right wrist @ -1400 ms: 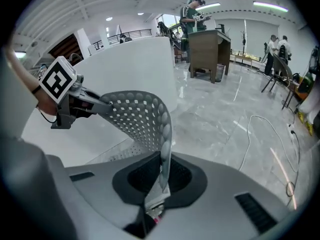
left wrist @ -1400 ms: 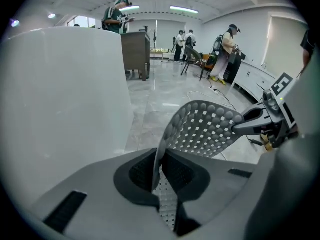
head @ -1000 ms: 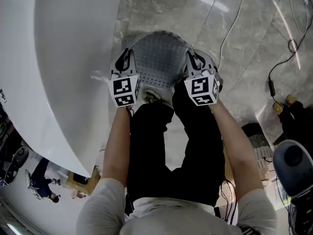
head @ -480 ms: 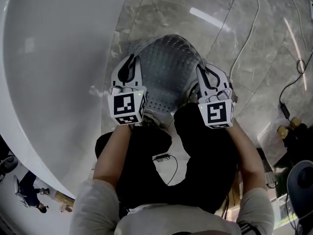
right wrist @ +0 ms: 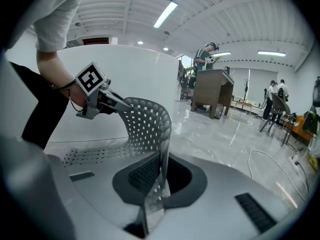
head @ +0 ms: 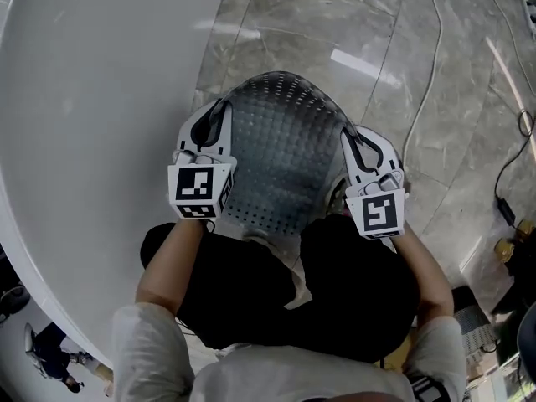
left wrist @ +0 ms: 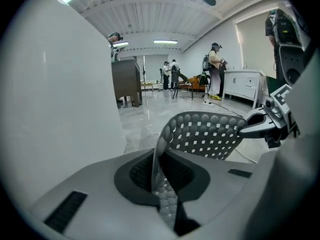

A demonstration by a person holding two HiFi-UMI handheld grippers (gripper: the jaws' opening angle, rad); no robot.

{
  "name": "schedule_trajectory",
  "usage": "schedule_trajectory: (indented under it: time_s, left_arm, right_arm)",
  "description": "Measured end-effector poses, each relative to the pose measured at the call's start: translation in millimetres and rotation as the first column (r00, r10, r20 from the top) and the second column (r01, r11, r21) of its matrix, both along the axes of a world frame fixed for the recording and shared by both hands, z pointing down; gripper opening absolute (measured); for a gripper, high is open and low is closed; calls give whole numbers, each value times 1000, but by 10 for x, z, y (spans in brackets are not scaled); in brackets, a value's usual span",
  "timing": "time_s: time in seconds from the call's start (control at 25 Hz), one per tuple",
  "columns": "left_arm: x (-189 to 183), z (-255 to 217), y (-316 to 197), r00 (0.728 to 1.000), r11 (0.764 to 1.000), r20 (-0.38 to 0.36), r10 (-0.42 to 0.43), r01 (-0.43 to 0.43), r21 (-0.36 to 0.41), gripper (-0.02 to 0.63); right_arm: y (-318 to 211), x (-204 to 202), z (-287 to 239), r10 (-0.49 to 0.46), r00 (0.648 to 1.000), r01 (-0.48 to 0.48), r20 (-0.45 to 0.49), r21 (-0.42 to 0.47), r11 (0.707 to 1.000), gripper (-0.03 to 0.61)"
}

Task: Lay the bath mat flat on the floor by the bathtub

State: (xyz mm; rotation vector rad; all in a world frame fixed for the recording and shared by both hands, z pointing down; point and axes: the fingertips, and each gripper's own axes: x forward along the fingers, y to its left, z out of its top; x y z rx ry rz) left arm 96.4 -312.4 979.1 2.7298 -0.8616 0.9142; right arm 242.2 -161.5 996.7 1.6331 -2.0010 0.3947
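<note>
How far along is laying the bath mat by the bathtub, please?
Done: the bath mat is gripped and beside the bathtub. In hand: the left gripper and right gripper each clamp one edge, holding it arched, not flat. Left: lower it, spread it flat on the floor and release.

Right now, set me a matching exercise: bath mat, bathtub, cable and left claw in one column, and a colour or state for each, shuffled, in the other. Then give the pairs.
1. bath mat
2. bathtub
3. cable
4. left claw

A. thin, white, trailing at the head view's upper right
B. white, smooth, curved wall
C. grey, perforated, arched upward
D. shut on the bath mat's edge

Pairs: 1-C, 2-B, 3-A, 4-D
</note>
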Motion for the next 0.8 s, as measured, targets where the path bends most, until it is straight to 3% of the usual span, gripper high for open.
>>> schedule_trajectory:
  time_s: [0.2, 0.56, 0.8]
  left_arm:
    - [-17, 231, -203, 999, 999, -18, -27, 26, -47, 35]
    - [291, 458, -374, 997, 996, 31, 68, -70, 62, 35]
    - [332, 662, -529, 998, 998, 45, 41, -43, 40, 35]
  right_arm:
    - [-103, 4, 155, 58, 998, -57, 32, -5, 998, 21]
    - [-303, 160, 310, 68, 998, -69, -12, -22, 997, 21]
    - [-444, 202, 449, 55, 997, -58, -50, -66, 996, 21]
